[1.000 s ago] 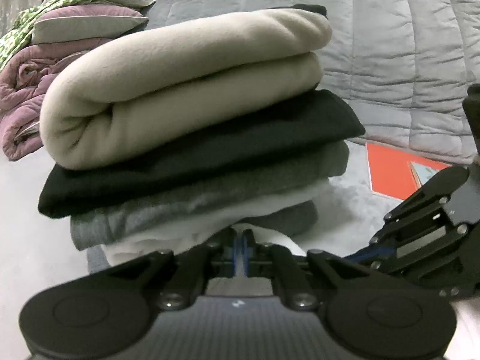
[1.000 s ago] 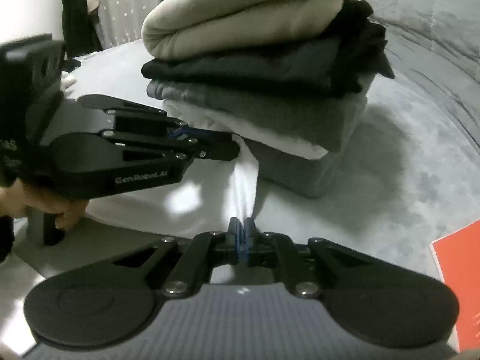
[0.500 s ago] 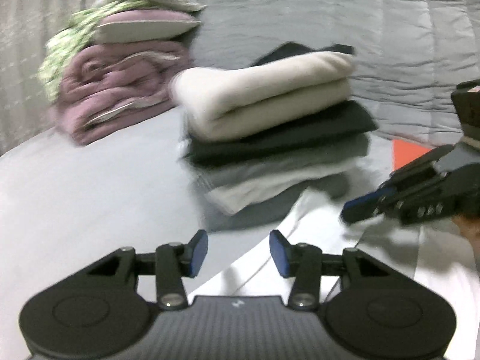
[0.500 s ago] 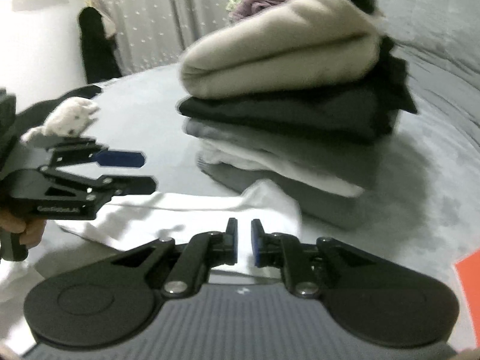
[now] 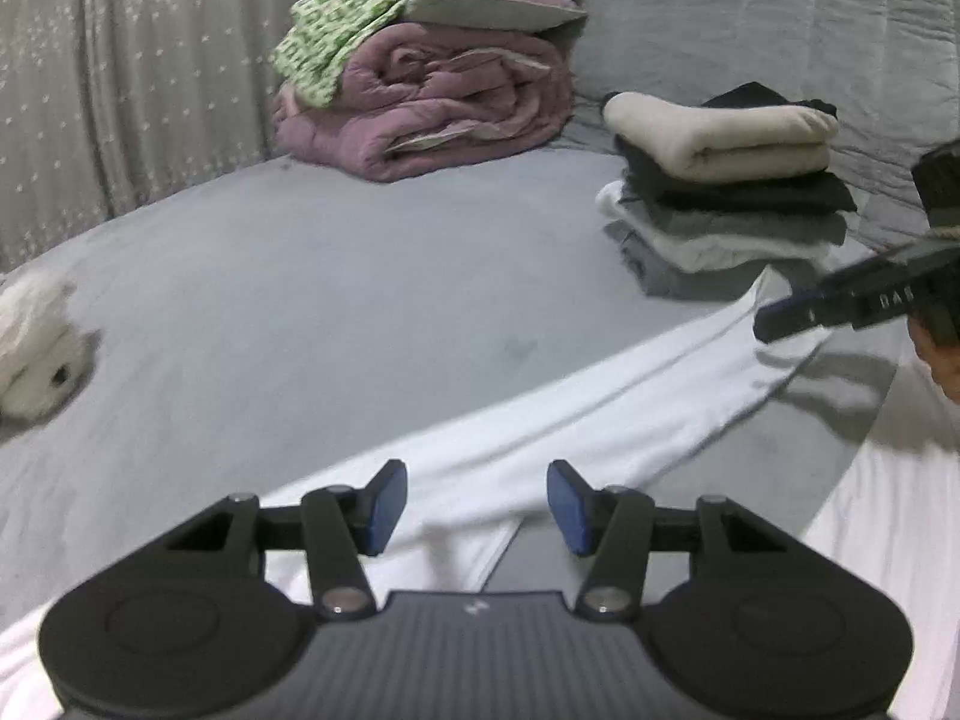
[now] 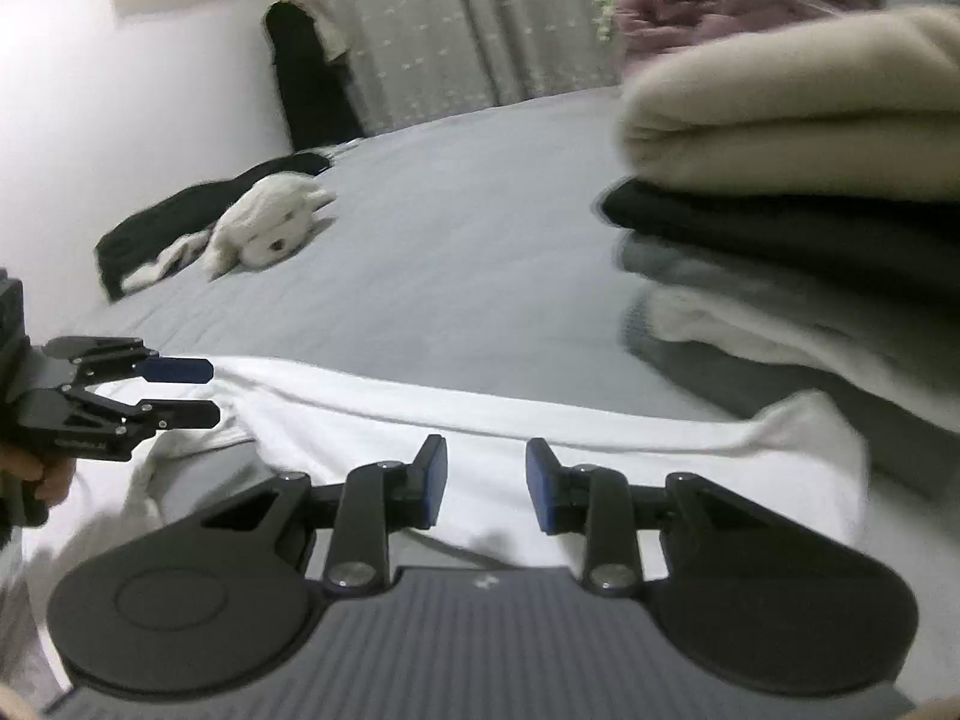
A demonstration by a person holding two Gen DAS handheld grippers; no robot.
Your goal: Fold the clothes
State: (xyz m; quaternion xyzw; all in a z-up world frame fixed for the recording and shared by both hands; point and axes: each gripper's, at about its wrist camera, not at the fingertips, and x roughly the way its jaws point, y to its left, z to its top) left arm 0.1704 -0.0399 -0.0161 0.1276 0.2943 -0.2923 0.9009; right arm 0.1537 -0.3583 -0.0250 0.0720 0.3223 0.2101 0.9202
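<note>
A white garment (image 5: 600, 414) lies stretched across the grey bed; it also shows in the right wrist view (image 6: 540, 426). My left gripper (image 5: 476, 504) is open and empty above its near edge; it also shows in the right wrist view (image 6: 186, 393). My right gripper (image 6: 486, 486) is open and empty above the garment's other end; it also shows in the left wrist view (image 5: 780, 315). A stack of folded clothes (image 5: 726, 204), beige on top, stands just beyond the garment and fills the right side of the right wrist view (image 6: 810, 210).
A purple quilt pile (image 5: 432, 96) with a green patterned cloth sits at the back. A white plush toy (image 6: 264, 228) and a dark garment (image 6: 180, 210) lie on the grey bed (image 5: 300, 300). A curtain (image 5: 120, 90) hangs behind.
Both grippers were shut on the white garment beside the stack; they let go, opened and drew back and apart. The garment now lies flat on the bed.
</note>
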